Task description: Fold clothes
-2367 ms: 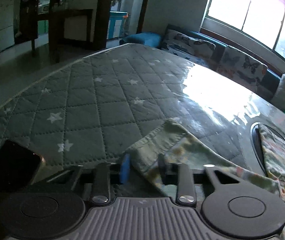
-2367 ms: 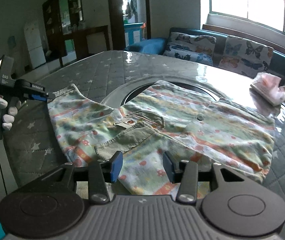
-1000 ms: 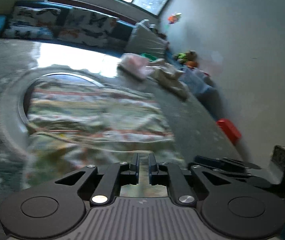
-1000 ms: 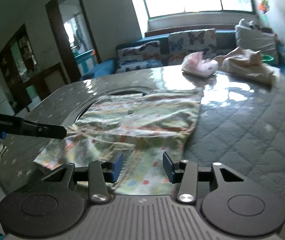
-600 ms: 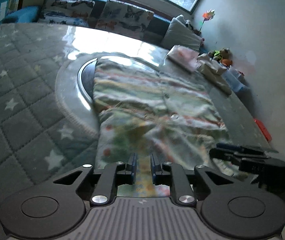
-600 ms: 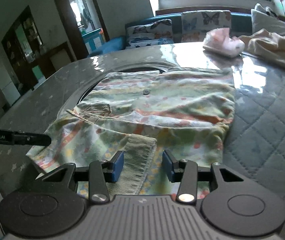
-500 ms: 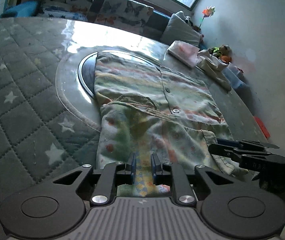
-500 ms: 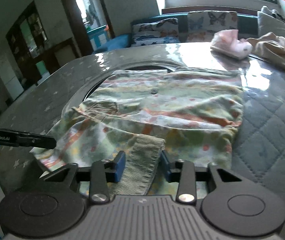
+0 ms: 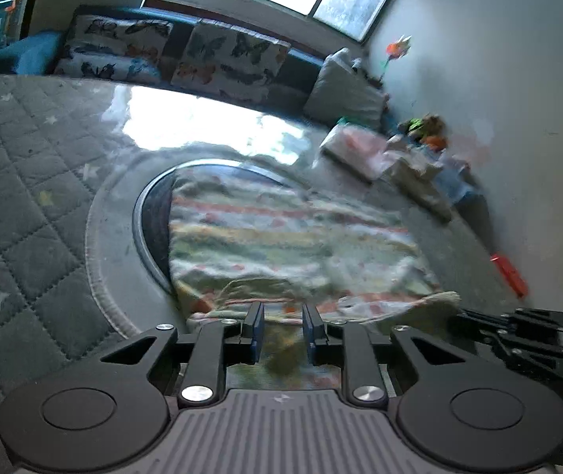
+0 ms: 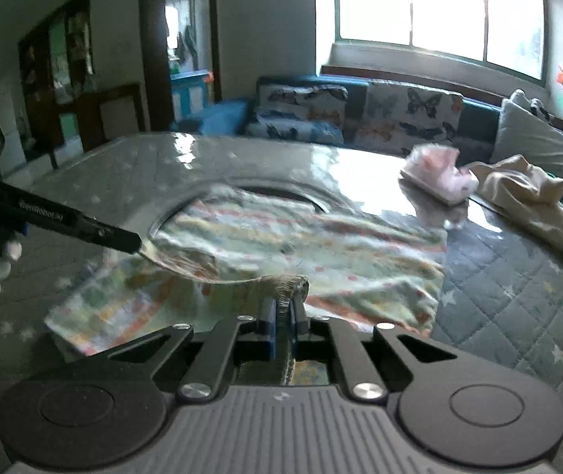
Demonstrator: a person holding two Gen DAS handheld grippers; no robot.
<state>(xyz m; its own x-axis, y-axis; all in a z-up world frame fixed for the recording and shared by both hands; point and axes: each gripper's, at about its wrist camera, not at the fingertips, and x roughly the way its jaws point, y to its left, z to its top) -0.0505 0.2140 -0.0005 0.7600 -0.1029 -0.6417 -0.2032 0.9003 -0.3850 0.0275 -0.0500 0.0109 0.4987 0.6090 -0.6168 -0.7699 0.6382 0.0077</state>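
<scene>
Right hand-held gripper point(image 10: 280, 322) is clamped on the ribbed cuff point(image 10: 283, 290) of the floral garment point(image 10: 301, 245), which stretches away across the quilted counter point(image 10: 518, 300). Left hand-held gripper point(image 9: 281, 330) is opening, probably letting go.

The left gripper point(image 9: 281, 333) is low over the near edge of the patterned garment point(image 9: 281, 237), and its jaws are opening with cloth seen between them. The garment lies flat on the quilted worktop point(image 9: 25, 197), partly over a round inset point(image 9: 147, 213). At the near right, the right gripper point(image 9: 518, 335) is beside the garment's corner. More clothes point(image 9: 380, 150) lie far right.
</scene>
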